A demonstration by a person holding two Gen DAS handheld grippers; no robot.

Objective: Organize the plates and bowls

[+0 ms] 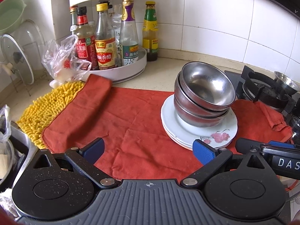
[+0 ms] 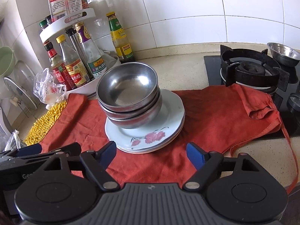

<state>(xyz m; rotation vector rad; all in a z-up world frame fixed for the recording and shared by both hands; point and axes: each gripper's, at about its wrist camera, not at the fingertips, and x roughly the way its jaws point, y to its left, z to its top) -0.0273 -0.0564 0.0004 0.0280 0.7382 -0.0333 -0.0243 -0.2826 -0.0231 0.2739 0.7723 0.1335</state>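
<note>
Three nested steel bowls [image 1: 203, 97] [image 2: 129, 95] stand on a stack of white plates [image 1: 215, 133] [image 2: 150, 136] with a pink flower print, on a red cloth [image 1: 131, 123] [image 2: 206, 116]. My left gripper [image 1: 150, 151] is open and empty, low over the cloth, left of and nearer than the stack. My right gripper [image 2: 151, 154] is open and empty, just in front of the plates' near rim. The right gripper also shows in the left wrist view [image 1: 266, 148].
A white turntable rack of sauce bottles [image 1: 105, 43] [image 2: 75, 60] stands at the back left beside a plastic bag [image 1: 63, 60]. A yellow mop cloth [image 1: 45, 105] lies left. A gas burner [image 2: 251, 71] with a small steel bowl [image 2: 283, 54] is on the right. A sink [image 1: 16, 150] is at far left.
</note>
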